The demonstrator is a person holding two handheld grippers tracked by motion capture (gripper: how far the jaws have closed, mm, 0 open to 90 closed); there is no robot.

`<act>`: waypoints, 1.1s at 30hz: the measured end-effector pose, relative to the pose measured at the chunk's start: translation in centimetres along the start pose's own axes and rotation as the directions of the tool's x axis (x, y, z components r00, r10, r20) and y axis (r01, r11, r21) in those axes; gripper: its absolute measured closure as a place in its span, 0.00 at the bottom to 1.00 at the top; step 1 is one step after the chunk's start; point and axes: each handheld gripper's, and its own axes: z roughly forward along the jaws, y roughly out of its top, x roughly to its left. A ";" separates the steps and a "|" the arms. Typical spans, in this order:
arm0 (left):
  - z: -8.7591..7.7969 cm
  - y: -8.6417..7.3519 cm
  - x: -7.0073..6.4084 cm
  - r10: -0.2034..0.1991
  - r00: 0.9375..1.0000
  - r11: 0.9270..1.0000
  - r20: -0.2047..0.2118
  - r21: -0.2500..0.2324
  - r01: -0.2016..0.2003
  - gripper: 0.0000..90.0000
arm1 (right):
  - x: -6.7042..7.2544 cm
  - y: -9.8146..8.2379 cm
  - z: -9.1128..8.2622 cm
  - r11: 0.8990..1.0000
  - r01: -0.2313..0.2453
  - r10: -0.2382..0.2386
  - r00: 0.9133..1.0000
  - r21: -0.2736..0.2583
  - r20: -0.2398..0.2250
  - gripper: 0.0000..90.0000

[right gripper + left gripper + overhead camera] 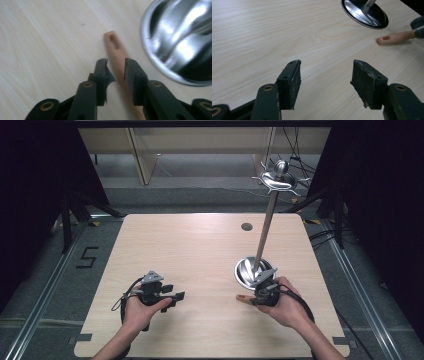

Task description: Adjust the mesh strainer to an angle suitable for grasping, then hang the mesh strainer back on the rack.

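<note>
Right gripper view: wooden handle is straddled by the right gripper, jaws parted and not pressing, at seven o'clock of the steel stand base; base may be knocked if closure skews; left gripper is held open, empty.

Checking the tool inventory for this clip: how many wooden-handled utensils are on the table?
1. A light-brown wooden handle with a slotted hanging hole lies flat between the right gripper jaws, beside the shiny round steel stand base. Its working end is hidden behind the gripper.
</note>
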 end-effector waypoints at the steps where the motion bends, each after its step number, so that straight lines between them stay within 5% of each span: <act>1: 0.0 -0.1 0.0 0.001 1.000 1.000 -0.001 0.003 -0.001 0.44 | 0.0 0.0 0.0 1.000 0.000 0.000 1.000 0.000 0.000 0.72; 6: -0.6 -0.3 -0.2 -0.012 1.000 1.000 -0.003 -0.013 0.012 0.44 | -1.8 -0.8 -1.0 0.985 0.133 -0.132 0.991 0.106 -0.010 0.61; 7: -0.6 -0.3 -0.1 -0.007 1.000 1.000 -0.008 -0.015 0.007 0.44 | -2.1 -1.1 -0.9 0.971 0.180 -0.179 0.984 0.158 -0.022 0.58; 8: -0.6 -0.3 -0.1 -0.007 1.000 1.000 -0.008 -0.015 0.007 0.44 | -2.1 -1.1 -0.9 0.971 0.180 -0.179 0.984 0.158 -0.022 0.58; 9: -0.4 -0.4 -0.1 -0.020 1.000 1.000 -0.008 -0.015 0.020 0.44 | -2.4 -1.1 -0.4 0.948 0.249 -0.244 0.969 0.196 -0.049 0.58; 10: -0.4 -0.4 -0.1 -0.020 1.000 1.000 -0.008 -0.015 0.020 0.44 | -2.4 -1.1 -0.4 0.948 0.249 -0.244 0.969 0.196 -0.049 0.58; 11: -0.4 -0.3 0.1 -0.007 1.000 1.000 -0.014 -0.002 0.007 0.44 | -2.5 -0.9 -0.1 0.936 0.272 -0.263 0.962 0.223 -0.070 0.58; 14: -0.3 -0.2 0.1 -0.007 1.000 1.000 -0.013 0.001 0.007 0.44 | -2.4 -0.7 0.1 0.933 0.283 -0.278 0.959 0.222 -0.053 0.59; 21: -0.4 -0.4 0.0 -0.001 1.000 1.000 -0.011 0.004 0.001 0.44 | -2.2 0.2 0.9 0.903 0.321 -0.314 0.947 0.284 -0.069 0.61; 25: -0.4 -0.4 -0.1 -0.011 1.000 1.000 -0.010 -0.013 0.011 0.44 | -2.0 0.4 1.3 0.896 0.321 -0.315 0.947 0.306 -0.070 0.61; 33: -0.3 -0.3 0.0 -0.015 1.000 1.000 -0.010 -0.007 0.015 0.44 | -2.0 0.5 2.3 0.875 0.361 -0.350 0.932 0.324 -0.093 0.64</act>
